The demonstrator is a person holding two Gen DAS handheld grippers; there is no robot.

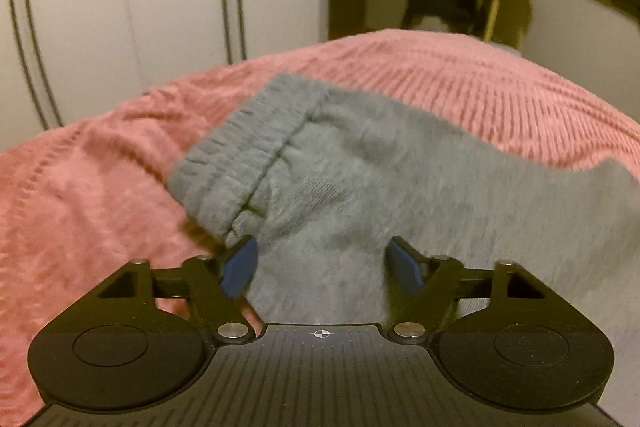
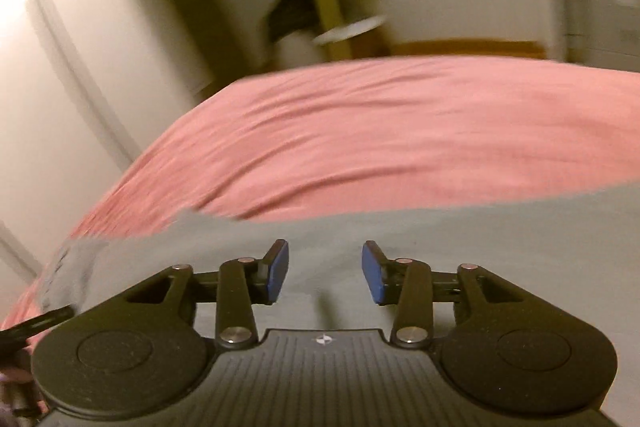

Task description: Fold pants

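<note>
Warm, yellowish indoor light fills both views, fairly dim, leaving the pink bedspread [image 1: 460,83] evenly lit with only soft shadow under the grey pants [image 1: 360,179] just ahead of the left gripper [image 1: 322,267]. In the left wrist view the cloth beside the blue pads [image 1: 240,267] is slightly smeared, and fisheye distortion bows the wardrobe lines far beyond them. The right wrist view is heavily motion-blurred: everything beyond the right gripper [image 2: 325,275] streaks sideways, while the tongs themselves stay sharp.
</note>
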